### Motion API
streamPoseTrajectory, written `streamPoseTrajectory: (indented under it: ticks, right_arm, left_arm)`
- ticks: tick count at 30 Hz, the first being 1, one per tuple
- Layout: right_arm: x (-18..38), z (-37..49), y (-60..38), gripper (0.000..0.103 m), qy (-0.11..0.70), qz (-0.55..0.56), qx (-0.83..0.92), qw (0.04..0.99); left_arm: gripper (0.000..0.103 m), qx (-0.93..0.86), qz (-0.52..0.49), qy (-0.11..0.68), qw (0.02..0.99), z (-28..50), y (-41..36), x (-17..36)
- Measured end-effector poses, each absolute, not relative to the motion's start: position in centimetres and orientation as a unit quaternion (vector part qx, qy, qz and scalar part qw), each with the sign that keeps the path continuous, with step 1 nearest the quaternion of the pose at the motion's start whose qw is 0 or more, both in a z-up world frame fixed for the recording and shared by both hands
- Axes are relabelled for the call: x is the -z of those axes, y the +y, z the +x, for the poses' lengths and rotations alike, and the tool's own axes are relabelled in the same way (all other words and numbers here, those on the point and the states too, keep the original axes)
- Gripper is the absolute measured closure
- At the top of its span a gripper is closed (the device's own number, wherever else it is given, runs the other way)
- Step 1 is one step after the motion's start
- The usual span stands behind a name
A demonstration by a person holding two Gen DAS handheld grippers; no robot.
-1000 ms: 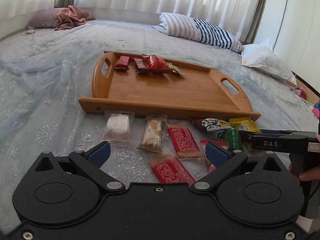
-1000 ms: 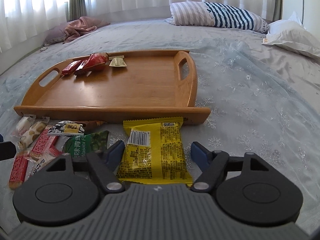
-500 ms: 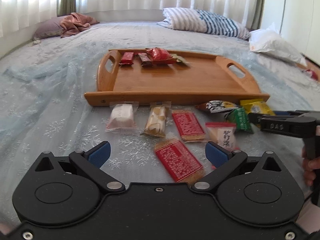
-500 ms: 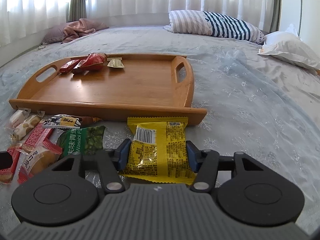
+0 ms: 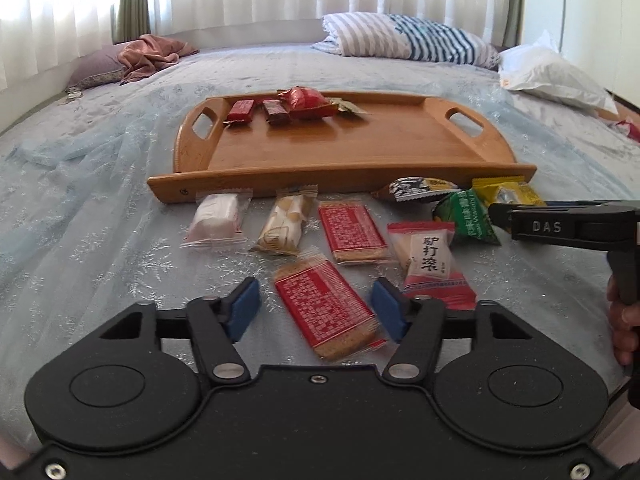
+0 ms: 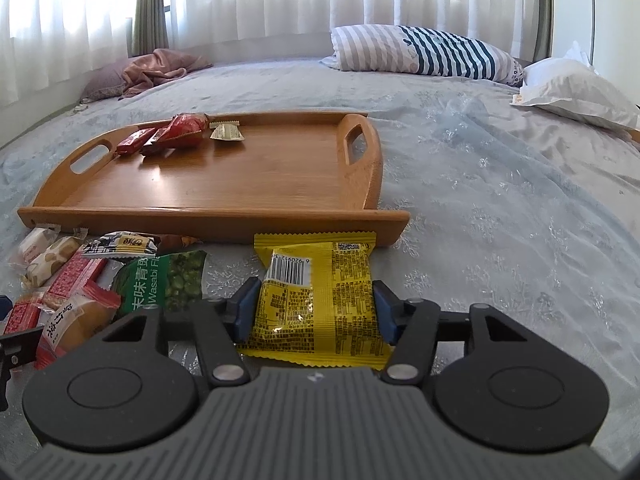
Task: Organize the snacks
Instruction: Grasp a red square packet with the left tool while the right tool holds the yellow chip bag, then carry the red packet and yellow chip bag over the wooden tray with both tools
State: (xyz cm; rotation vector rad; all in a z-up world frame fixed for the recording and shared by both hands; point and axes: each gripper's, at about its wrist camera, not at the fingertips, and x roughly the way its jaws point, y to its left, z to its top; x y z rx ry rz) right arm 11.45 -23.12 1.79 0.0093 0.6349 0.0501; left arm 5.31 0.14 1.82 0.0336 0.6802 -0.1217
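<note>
Nearest, on a pale blue bedspread [image 5: 80, 216]: left gripper [image 5: 316, 312] closing, blue pads straddling a red cracker packet [image 5: 326, 310] without yet pressing it; packet's long axis slanted across the gap, running away toward the wooden tray [image 5: 360, 148]. Alongside, right gripper [image 6: 316, 312] clamped on both side edges of a yellow snack bag [image 6: 316, 300], bag's long axis pointing straight at the tray's near rim. Just short of that rim, a loose row: second red packet [image 5: 352, 234], nougat bar [image 5: 286, 224], white sweet [image 5: 216, 216], pink-edged cake [image 5: 430, 260], green wasabi peas [image 6: 164, 280]. On the tray's far edge, small red bars [image 5: 242, 111] and a red pouch [image 5: 308, 102]. Beyond, striped pillow [image 6: 424, 54].
</note>
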Motion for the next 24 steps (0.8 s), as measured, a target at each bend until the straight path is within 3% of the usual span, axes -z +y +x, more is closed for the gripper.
streamPoseTrajectory:
  ticks: [5, 9, 24]
  right_arm:
    - [-1.8, 11.4, -23.0, 0.042, 0.311, 0.004, -0.023, 0.950]
    - [-1.9, 11.4, -23.0, 0.042, 0.312, 0.010, -0.017, 0.950]
    - [-2.3, 10.8, -23.4, 0.044, 0.306, 0.032, 0.003, 0.951]
  left_arm:
    - [0.053, 0.066, 0.020, 0.323, 0.944, 5.3, 0.3, -1.6]
    - [0.071, 0.073, 0.008, 0.324, 0.943, 5.3, 0.8, -2.0]
    - [0.071, 0.071, 0.011, 0.323, 0.944, 4.7, 2.2, -3.1]
